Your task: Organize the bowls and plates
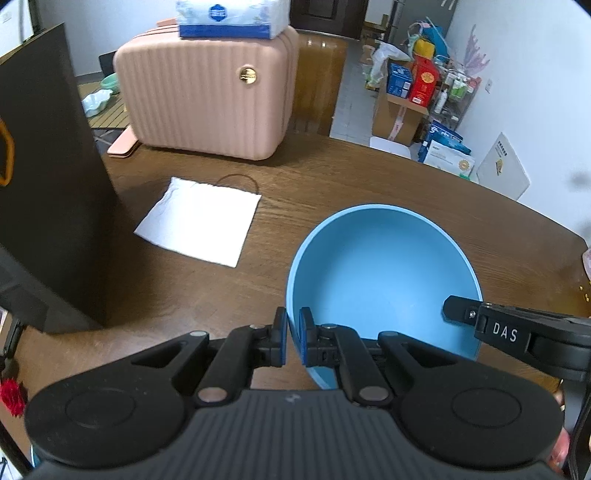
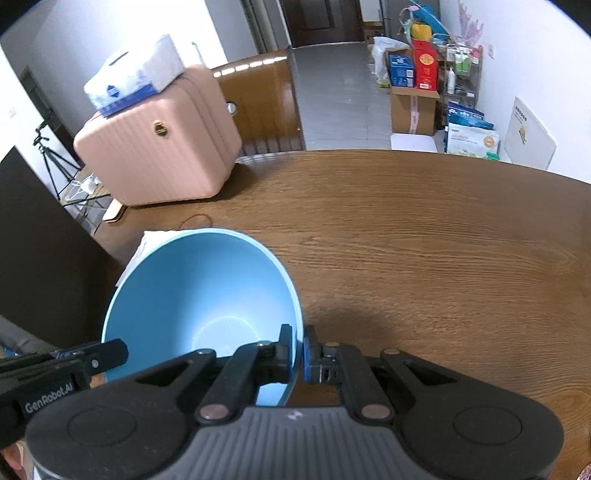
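Observation:
A light blue bowl (image 1: 384,273) hangs tilted above the brown wooden table (image 1: 332,184), held from two sides. My left gripper (image 1: 293,338) is shut on the bowl's left rim, one pad inside the wall and one outside. On the opposite rim, my right gripper (image 2: 298,349) is shut the same way around the bowl (image 2: 199,291). The right gripper's fingers (image 1: 461,308) reach in from the right edge of the left wrist view. The left gripper's fingers (image 2: 107,354) show at the lower left of the right wrist view. The bowl is empty inside.
A white paper napkin (image 1: 201,221) lies on the table left of the bowl. A pink ribbed case (image 1: 207,96) with a tissue pack (image 1: 229,16) on top stands at the far side. A dark panel (image 1: 48,184) stands at the left. Boxes and bags (image 1: 417,85) crowd the far wall.

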{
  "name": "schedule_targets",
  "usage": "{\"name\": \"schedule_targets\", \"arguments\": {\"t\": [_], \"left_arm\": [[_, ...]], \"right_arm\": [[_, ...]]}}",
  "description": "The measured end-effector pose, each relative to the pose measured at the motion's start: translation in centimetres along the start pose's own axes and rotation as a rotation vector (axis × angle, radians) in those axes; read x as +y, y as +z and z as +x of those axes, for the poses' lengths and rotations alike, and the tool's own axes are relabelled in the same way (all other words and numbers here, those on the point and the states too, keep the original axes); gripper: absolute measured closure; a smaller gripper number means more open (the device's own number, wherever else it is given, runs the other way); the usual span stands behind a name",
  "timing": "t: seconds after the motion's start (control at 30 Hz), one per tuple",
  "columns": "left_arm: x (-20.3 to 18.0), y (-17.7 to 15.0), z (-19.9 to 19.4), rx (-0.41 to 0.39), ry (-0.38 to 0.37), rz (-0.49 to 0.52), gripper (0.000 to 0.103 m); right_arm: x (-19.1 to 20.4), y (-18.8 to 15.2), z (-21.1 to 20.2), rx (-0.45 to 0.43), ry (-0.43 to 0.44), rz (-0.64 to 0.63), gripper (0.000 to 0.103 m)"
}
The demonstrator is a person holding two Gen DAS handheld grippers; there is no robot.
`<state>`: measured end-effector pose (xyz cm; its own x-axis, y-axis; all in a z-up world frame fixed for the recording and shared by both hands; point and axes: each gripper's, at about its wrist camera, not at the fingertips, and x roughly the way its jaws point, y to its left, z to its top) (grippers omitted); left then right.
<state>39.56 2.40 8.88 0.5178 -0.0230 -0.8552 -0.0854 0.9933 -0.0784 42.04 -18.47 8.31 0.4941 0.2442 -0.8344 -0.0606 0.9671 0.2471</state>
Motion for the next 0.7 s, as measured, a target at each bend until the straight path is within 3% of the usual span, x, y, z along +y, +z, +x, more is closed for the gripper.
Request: {"name": "schedule_targets", "arguments": {"t": [0.7], "left_arm": [[3.4, -3.6, -3.8, -0.022, 0.067, -0.108, 0.096]], "right_arm": [[4.0, -2.8, -2.2, 0.026, 0.065, -0.130, 0.098]]}}
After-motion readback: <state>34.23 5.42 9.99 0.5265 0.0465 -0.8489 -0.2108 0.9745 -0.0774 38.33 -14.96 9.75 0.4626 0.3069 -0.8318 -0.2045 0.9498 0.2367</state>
